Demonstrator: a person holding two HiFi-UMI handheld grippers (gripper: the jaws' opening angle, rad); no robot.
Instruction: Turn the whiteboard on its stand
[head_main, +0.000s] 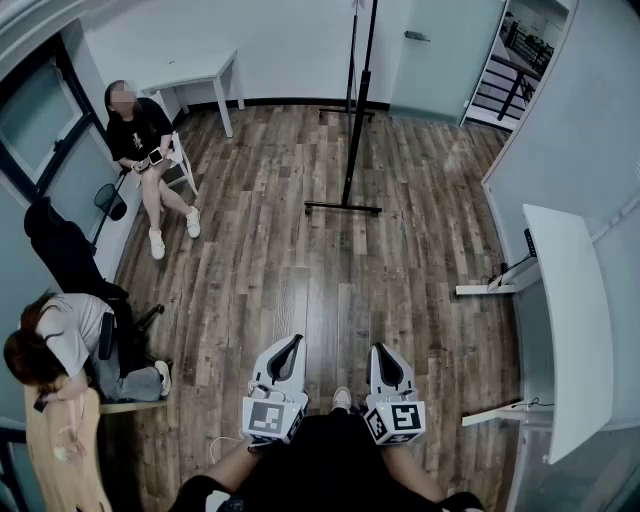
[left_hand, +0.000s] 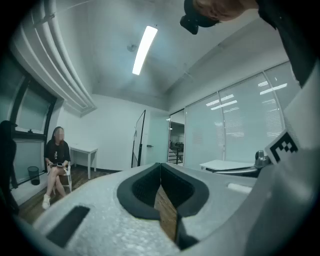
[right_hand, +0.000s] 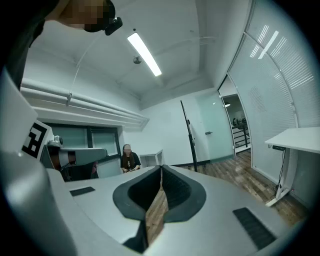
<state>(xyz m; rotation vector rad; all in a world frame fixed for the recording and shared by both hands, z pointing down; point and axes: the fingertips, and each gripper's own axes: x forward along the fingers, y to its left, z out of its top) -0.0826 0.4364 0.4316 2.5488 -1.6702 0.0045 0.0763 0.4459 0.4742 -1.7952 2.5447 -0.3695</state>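
Note:
The whiteboard (head_main: 357, 95) stands edge-on on its black stand, whose foot bar (head_main: 343, 208) rests on the wooden floor mid-room. In the left gripper view the whiteboard (left_hand: 139, 139) is a thin dark line far ahead; in the right gripper view the whiteboard (right_hand: 189, 136) shows the same way. My left gripper (head_main: 297, 341) and right gripper (head_main: 378, 350) are side by side close to my body, well short of the stand. The left gripper (left_hand: 160, 165) is shut with nothing in it. The right gripper (right_hand: 161, 168) is shut and holds nothing either.
A person (head_main: 143, 145) sits on a chair at the far left beside a white table (head_main: 203, 74). Another person (head_main: 62, 342) bends over at the near left. A white desk (head_main: 566, 320) runs along the right glass wall. A door (head_main: 441, 50) lies beyond the stand.

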